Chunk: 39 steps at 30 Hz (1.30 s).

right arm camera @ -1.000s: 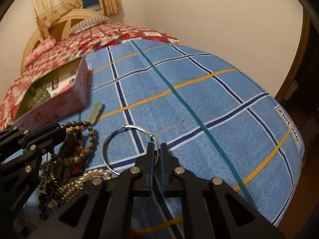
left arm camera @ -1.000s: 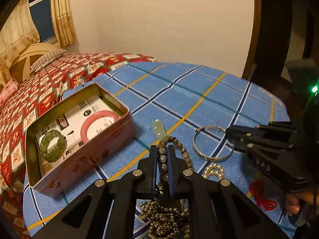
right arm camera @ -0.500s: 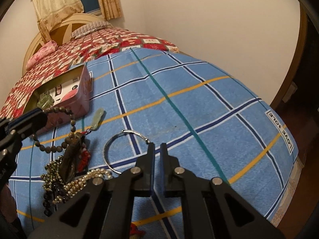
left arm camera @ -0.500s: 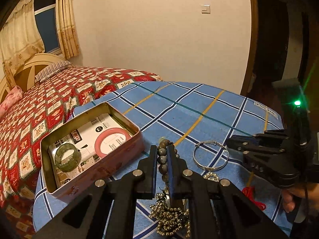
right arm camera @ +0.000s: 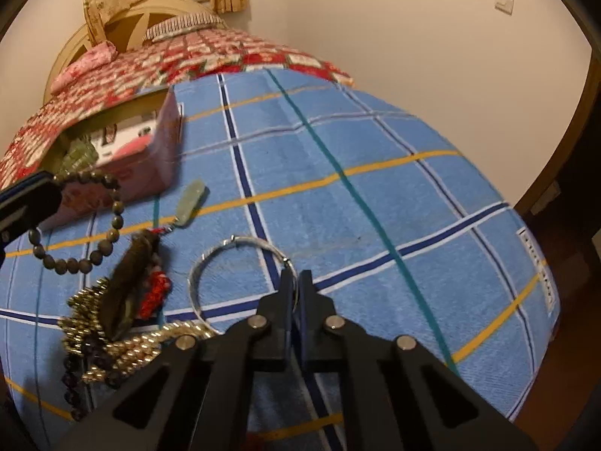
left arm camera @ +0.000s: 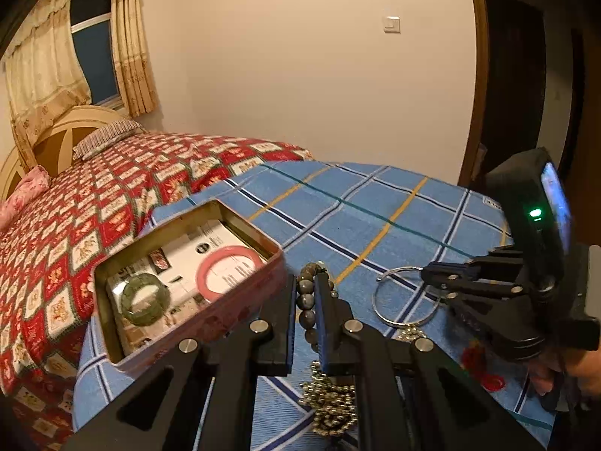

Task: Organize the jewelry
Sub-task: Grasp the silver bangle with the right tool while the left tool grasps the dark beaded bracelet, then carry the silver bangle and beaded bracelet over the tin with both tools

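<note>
My left gripper [left arm camera: 305, 285] is shut on a dark bead bracelet [left arm camera: 306, 300] and holds it in the air beside the open pink tin [left arm camera: 240, 302]; the bracelet also shows in the right wrist view [right arm camera: 101, 221]. The tin holds a green bangle [left arm camera: 144, 300] and a pink bangle [left arm camera: 230, 273]. My right gripper [right arm camera: 296, 282] is shut on the rim of a silver bangle [right arm camera: 210, 263], which tilts up off the blue checked cloth [right arm camera: 375, 195]; it also shows in the left wrist view [left arm camera: 379, 300].
A heap of jewelry lies on the cloth: gold bead chain [right arm camera: 146, 349], dark pendant with red cord [right arm camera: 131, 285], pale green pendant [right arm camera: 191, 203], metal bead strand [left arm camera: 330, 406]. A bed with a red quilt [left arm camera: 94, 206] stands to the left. The cloth's edge [right arm camera: 541, 282] is at the right.
My left gripper has lifted the bead bracelet up and toward the tin. My right gripper, shut on the silver bangle, has raised its near rim off the cloth.
</note>
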Each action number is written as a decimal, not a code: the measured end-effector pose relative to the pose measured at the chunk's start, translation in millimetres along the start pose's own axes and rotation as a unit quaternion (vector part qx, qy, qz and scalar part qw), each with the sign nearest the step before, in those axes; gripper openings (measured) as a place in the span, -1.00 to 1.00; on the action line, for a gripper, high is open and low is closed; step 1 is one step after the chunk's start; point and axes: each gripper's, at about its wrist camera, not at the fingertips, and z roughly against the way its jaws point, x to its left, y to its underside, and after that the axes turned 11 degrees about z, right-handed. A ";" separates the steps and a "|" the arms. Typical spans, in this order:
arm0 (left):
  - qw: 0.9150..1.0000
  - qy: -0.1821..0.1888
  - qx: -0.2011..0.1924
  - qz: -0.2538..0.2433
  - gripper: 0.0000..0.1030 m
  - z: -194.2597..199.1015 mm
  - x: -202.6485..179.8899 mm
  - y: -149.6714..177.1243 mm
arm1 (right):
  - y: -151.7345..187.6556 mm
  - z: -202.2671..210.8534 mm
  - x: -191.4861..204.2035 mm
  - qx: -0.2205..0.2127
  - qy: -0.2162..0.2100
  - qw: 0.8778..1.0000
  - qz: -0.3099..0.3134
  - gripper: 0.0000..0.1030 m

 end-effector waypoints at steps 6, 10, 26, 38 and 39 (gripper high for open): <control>1.000 -0.016 -0.020 0.010 -0.83 15.6 21.5 -15.3 | -14.8 29.0 2.4 -0.036 0.012 0.999 0.011 -0.90; 0.999 -0.033 -0.030 0.017 -0.83 21.2 41.0 -23.9 | -27.5 36.2 3.8 -0.049 0.013 0.999 0.018 -0.90; 0.994 -0.102 -0.021 0.034 -0.83 0.6 115.7 -37.8 | -83.2 39.0 38.5 -0.089 -0.024 0.995 0.047 -0.90; 0.993 -0.117 -0.003 0.035 -0.83 -25.5 134.6 -36.3 | -115.2 11.3 73.8 -0.090 -0.060 0.992 0.062 -0.90; 0.992 -0.118 -0.002 0.035 -0.83 -26.9 135.2 -36.8 | -116.3 8.4 75.9 -0.088 -0.061 0.992 0.063 -0.90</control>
